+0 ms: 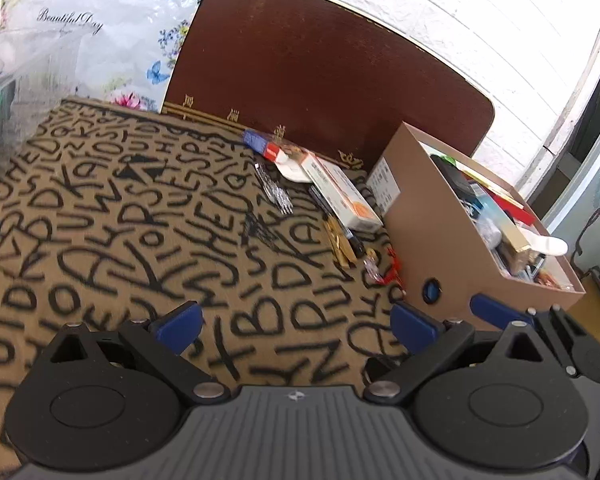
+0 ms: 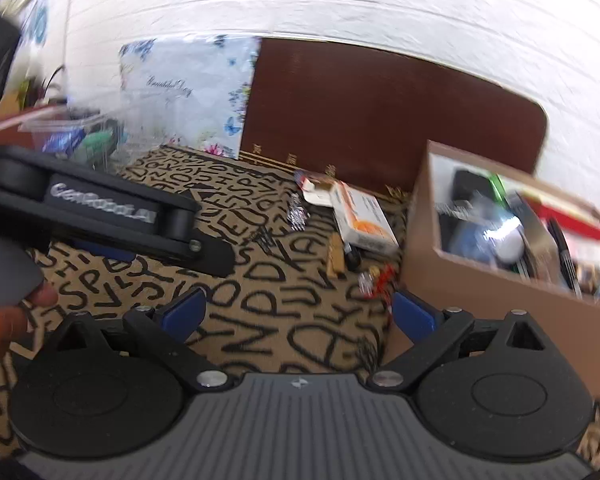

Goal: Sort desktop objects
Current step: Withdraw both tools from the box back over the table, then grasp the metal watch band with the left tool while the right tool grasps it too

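Both views are taken low over the lettered cloth [image 1: 140, 216], faced toward the wall; the cardboard box [image 2: 480, 280] is shared.

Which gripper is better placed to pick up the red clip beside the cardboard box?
Probably the right gripper: open and empty, with the red clip just beyond its right finger. The left gripper seems farther back.
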Demonstrator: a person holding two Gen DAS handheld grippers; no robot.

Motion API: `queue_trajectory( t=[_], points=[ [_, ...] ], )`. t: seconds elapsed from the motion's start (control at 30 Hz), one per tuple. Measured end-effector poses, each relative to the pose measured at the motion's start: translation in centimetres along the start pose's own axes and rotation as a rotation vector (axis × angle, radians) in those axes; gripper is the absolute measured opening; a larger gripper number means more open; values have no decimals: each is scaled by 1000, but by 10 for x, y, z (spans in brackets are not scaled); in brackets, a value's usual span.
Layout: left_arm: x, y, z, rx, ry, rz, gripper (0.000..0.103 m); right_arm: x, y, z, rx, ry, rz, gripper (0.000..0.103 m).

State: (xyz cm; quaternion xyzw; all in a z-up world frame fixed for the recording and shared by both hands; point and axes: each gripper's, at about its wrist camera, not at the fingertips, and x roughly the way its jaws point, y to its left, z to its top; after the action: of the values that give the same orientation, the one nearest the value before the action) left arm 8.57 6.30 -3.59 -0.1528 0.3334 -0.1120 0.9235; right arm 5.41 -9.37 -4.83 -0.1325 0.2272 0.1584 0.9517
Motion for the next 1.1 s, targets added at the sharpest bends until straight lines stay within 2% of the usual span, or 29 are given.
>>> queue_trajectory(
  t=[0.27,0.37,0.47,0.63,0.8,0.9,1.0,1.1],
  points=[
    [29,19,27,-10,-5,-14,101,41,13,25,-121,-13,-21,95],
    [43,24,38,-13,3,-15,101,59,15,31,-153,1,-34,90],
    [58,27,51,-13,7,-21,95,78,15,35,-173,20,-55,90],
    [86,30,67,-14,13,-21,92,109,11,40,-197,44,-95,83],
    [120,32,78,-11,50,-16,72,133,5,40,-203,66,-115,78],
    [135,33,81,-6,62,-18,66,145,1,39,-191,74,-80,67],
    [148,36,86,-15,70,-20,60,155,1,38,-177,85,-27,62],
    [158,38,92,-17,71,-25,60,168,-1,39,-146,94,5,58]
  ],
)
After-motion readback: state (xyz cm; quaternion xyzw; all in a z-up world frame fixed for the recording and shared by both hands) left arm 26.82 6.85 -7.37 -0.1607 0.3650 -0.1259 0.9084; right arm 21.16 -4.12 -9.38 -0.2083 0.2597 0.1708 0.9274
